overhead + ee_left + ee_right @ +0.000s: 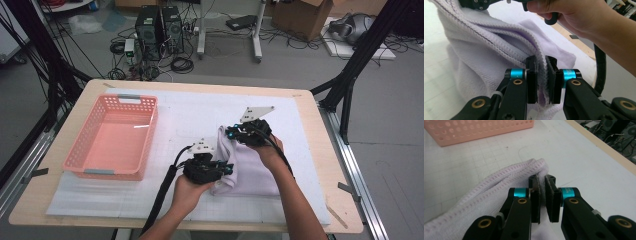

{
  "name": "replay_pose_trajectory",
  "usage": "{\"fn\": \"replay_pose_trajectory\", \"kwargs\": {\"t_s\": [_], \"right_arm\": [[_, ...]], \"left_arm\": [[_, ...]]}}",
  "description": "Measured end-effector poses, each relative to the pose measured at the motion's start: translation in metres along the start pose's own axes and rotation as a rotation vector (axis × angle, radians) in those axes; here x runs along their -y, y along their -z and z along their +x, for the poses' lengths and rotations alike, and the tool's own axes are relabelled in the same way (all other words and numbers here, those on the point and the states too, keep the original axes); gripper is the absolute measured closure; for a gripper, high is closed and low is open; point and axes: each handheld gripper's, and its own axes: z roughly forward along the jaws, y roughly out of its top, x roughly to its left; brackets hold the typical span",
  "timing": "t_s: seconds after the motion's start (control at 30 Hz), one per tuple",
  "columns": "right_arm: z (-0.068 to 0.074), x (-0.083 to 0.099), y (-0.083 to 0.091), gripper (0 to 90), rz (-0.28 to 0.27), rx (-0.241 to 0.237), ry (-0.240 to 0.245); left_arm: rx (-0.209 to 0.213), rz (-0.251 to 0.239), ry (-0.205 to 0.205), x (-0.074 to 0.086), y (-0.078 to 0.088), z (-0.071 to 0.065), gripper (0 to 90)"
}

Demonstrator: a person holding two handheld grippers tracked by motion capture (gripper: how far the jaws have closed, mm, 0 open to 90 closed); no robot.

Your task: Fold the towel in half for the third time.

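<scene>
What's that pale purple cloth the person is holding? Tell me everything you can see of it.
The towel is pale lilac, soft and looped like terry, with ribbed stitched hems. It is folded into several layers and lies bunched on the white mat to the right of the pink basket. The left gripper pinches its stacked edges between black jaws, and the right gripper clamps another folded edge at the far side, lifting that end slightly. Its lower part rests on the mat.
</scene>
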Motion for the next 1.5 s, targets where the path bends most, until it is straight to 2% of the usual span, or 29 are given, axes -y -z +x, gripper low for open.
{"fn": "replay_pose_trajectory", "kwargs": {"t_s": [0.1,0.13,0.27,0.53,0.6,0.67,0.7,0.77,0.83,0.93,1.03,1.13,1.17,1.2,1.3,1.37,1.43,1.5], "right_arm": [[-0.004,0.006,0.008,84.0,-0.001,0.017,-0.009],[-0.005,0.009,0.01,84.0,0.002,0.021,-0.018],[-0.01,0.019,0.019,84.0,0.014,0.043,-0.027],[-0.019,0.041,0.031,84.0,0.042,0.075,-0.054],[-0.022,0.046,0.034,84.0,0.041,0.079,-0.064],[-0.024,0.051,0.036,84.0,0.046,0.086,-0.063],[-0.025,0.054,0.037,84.0,0.045,0.087,-0.069],[-0.027,0.058,0.04,84.0,0.044,0.088,-0.073],[-0.027,0.061,0.042,84.1,0.054,0.086,-0.071],[-0.026,0.063,0.045,84.0,0.043,0.102,-0.06],[-0.026,0.068,0.048,84.0,0.05,0.113,-0.065],[-0.026,0.075,0.052,83.8,0.056,0.131,-0.083],[-0.027,0.077,0.053,83.7,0.056,0.136,-0.088],[-0.027,0.079,0.055,83.4,0.054,0.14,-0.093],[-0.026,0.084,0.058,79.4,0.067,0.165,-0.121],[-0.025,0.086,0.063,70.2,0.053,0.205,-0.141],[-0.023,0.088,0.071,68.5,0.039,0.242,-0.175],[-0.019,0.093,0.079,67.6,0.037,0.276,-0.19]], "left_arm": [[0.004,0.008,-0.005,-0.001,-0.008,-0.002,80.3],[0.01,0.015,-0.005,-0.001,-0.016,-0.004,80.3],[0.009,0.032,-0.011,0.0,-0.031,-0.008,80.1],[-0.004,0.052,-0.02,0.002,-0.061,-0.017,78.8],[-0.005,0.049,-0.019,0.002,-0.066,-0.018,76.2],[-0.007,0.037,-0.032,0.002,-0.066,-0.02,69.7],[-0.003,0.027,-0.047,0.002,-0.065,-0.02,64.6],[-0.022,0.005,-0.102,0.002,-0.06,-0.021,53.1],[-0.038,-0.022,-0.133,0.001,-0.051,-0.019,41.6],[-0.052,-0.078,-0.16,0.001,-0.034,-0.013,35.8],[-0.089,-0.115,-0.191,0.003,-0.017,-0.005,33.3],[-0.108,-0.131,-0.172,0.012,-0.002,0.009,32.7],[-0.108,-0.131,-0.172,0.012,-0.002,0.009,31.5],[-0.12,-0.131,-0.156,0.019,0.007,0.019,31.1],[-0.135,-0.13,-0.133,0.03,0.018,0.033,30.9],[-0.144,-0.124,-0.132,0.035,0.023,0.04,30.6],[-0.151,-0.121,-0.131,0.04,0.029,0.045,29.9],[-0.171,-0.113,-0.14,0.044,0.035,0.048,26.9]]}}
